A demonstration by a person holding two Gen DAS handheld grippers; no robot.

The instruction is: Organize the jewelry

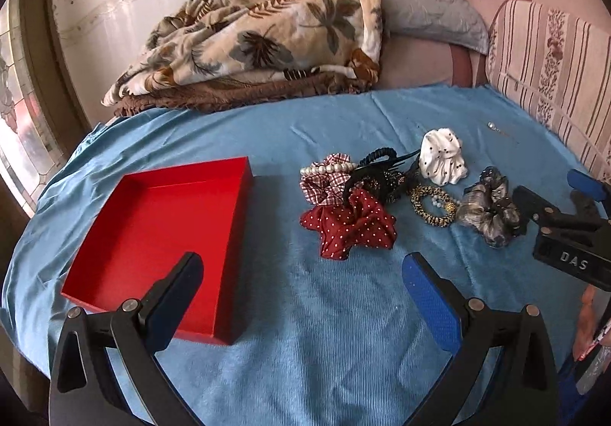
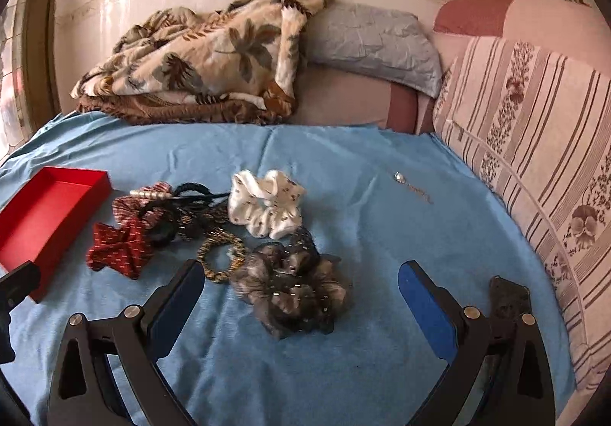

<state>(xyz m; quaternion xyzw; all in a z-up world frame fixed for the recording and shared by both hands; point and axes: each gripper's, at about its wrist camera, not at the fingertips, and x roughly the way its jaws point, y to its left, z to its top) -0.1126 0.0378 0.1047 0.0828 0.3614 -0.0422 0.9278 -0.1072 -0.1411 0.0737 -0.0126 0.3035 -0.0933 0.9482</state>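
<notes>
Lying bunched on blue cloth, scrunchies (grey, white, red) face both gaping tongs.

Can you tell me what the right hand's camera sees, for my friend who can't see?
Open jaws of the right gripper frame a grey scrunchie on a blue sheet. More scrunchies lie behind it, with an empty red box at the left.

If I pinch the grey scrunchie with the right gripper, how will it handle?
The grey scrunchie looks like soft, gathered fabric, so it will probably squash and hang floppy. It seems light and should lift easily. It lies against the gold beaded band, so that might drag along.
</notes>
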